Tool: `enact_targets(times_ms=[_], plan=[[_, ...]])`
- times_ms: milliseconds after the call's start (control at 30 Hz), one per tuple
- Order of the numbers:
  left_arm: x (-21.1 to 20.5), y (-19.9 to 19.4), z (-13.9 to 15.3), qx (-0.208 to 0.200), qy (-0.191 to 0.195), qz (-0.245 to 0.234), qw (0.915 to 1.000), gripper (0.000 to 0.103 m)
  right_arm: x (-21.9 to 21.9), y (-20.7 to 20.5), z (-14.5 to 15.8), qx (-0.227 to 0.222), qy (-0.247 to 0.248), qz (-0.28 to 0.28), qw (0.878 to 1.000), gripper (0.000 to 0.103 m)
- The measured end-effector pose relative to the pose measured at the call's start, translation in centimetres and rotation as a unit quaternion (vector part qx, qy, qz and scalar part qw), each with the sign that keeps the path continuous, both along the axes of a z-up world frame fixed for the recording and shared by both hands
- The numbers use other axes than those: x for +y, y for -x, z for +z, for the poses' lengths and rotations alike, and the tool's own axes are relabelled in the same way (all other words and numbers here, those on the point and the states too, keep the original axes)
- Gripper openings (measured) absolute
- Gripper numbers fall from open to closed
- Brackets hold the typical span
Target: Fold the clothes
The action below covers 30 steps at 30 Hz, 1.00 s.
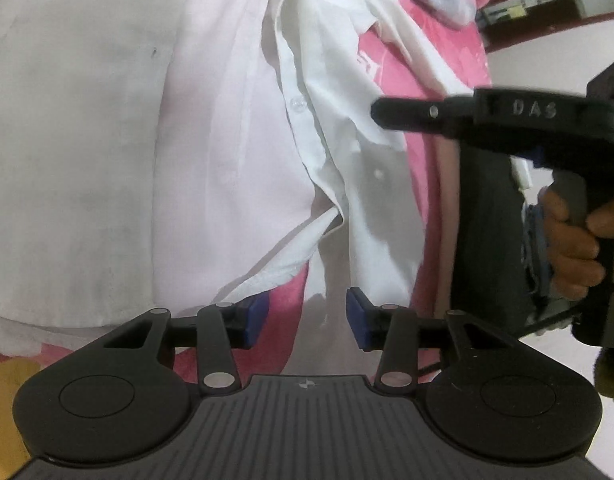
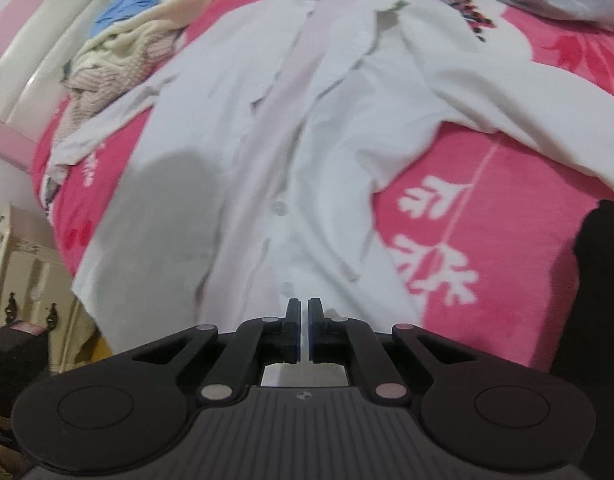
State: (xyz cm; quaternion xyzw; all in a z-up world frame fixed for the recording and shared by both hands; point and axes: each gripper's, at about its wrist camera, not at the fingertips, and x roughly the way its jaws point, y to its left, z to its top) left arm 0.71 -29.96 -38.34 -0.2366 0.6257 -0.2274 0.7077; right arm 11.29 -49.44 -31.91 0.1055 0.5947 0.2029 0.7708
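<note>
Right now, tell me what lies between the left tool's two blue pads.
In the left wrist view, the left tool stands open; between its blue pads show only the white button-up shirt's hem and pink blanket, ungripped.

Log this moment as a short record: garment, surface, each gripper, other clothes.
garment: white button-front shirt, spread front up, placket partly open
surface: pink blanket with white pattern
left gripper: open, blue pads apart over the shirt's hem, nothing pinched
right gripper: shut, nothing visibly between its pads, above the lower placket
other clothes: pile of knit and blue items beside the shirt's sleeve
</note>
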Motion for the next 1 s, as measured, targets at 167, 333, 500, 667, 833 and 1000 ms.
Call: enact_targets(times_ms=[167,333,500,667,833,1000], plan=[[-0.8,0.0,0.0,-0.001,-0.020,-0.009,0.9998,0.039,1.0,0.4,0.0,0.006,-0.012,0.006,1.000,0.005],[-1.9,0.1,-0.1,-0.004,-0.036,-0.017,0.9992,0.039,1.3,0.7,0.2,0.011,-0.016,0.014,1.000,0.016],[-2.4,0.4,0.1,-0.014,-0.062,-0.009,0.9980,0.022,1.7,1.1,0.9,-0.006,-0.006,0.027,1.000,0.045],[-1.2,0.8,0.3,-0.009,-0.057,0.030,0.9979,0.003,1.9,1.0,1.0,-0.008,-0.001,0.028,1.000,0.046],[-0.7,1.4,1.4,-0.025,-0.046,0.045,0.9976,0.000,1.7,1.1,1.1,-0.011,0.005,0.024,1.000,0.046],[-0.6,1.7,2.9,-0.048,-0.024,0.049,0.9973,0.000,1.4,1.2,1.0,-0.012,0.019,0.019,1.000,0.046]])
